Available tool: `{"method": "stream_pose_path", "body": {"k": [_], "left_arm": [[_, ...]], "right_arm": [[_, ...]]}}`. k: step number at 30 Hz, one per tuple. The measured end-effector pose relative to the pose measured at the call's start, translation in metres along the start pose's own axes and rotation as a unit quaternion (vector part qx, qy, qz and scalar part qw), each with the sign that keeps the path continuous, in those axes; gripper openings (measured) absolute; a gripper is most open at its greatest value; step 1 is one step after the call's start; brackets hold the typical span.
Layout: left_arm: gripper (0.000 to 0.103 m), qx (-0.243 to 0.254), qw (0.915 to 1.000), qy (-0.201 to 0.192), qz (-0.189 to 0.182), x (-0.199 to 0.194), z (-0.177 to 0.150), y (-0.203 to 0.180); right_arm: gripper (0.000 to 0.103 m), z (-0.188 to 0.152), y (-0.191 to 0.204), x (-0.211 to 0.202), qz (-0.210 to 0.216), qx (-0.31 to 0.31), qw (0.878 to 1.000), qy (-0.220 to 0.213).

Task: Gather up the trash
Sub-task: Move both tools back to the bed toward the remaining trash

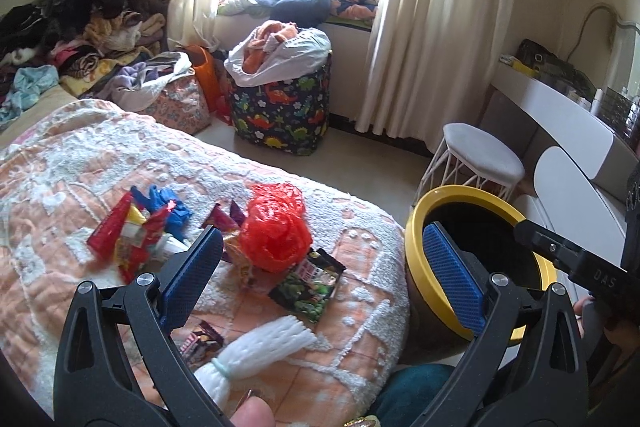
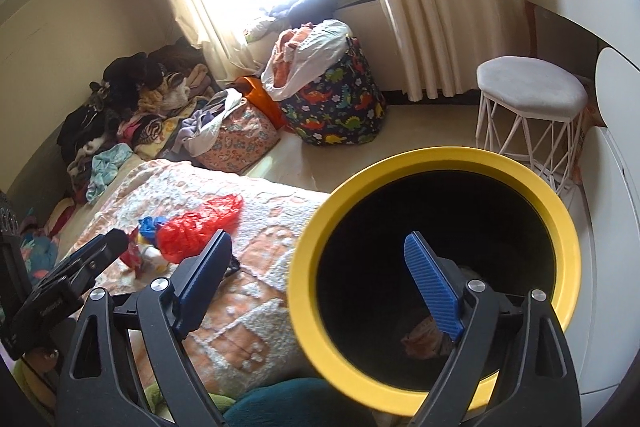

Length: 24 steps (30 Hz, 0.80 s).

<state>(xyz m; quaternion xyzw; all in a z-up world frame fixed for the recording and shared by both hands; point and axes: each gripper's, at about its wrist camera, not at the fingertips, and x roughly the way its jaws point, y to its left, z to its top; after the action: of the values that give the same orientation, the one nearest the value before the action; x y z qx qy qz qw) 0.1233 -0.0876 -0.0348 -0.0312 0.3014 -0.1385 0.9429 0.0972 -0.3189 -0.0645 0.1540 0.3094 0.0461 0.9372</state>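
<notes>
- The right gripper (image 2: 316, 279) hangs over the mouth of the yellow-rimmed bin (image 2: 308, 239), jaws spread wide with nothing between them (a good station for a drop).
- The left gripper (image 1: 324, 275) is also wide open and empty, aimed at the trash on the bedspread (image 1: 72, 155).
- Trash on the bed: red plastic bag (image 1: 276, 227), snack wrappers (image 1: 124, 239), green packet (image 1: 310, 287), white foam net (image 1: 256, 351).
- The bin stands just beside the bed's corner; the stool (image 2: 532, 87) and dinosaur hamper (image 1: 280, 103) stand clear of the path.
</notes>
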Motion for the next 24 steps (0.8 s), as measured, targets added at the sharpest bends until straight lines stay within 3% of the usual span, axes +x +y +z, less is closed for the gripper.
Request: {"method": "stream_pose_path", "body": {"k": [12,24], "left_arm": [[0.092,-0.03,0.999,-0.013,0.029,-0.01,0.002,0.037],[0.092,-0.069,0.9944,-0.014,0.079,-0.017,-0.002,0.1]], "right_arm": [[0.088,-0.007,0.036,0.002,0.022,-0.022,0.999,0.009],[0.089,-0.031,0.092,0.015,0.051,-0.061,0.996,0.042]]}}
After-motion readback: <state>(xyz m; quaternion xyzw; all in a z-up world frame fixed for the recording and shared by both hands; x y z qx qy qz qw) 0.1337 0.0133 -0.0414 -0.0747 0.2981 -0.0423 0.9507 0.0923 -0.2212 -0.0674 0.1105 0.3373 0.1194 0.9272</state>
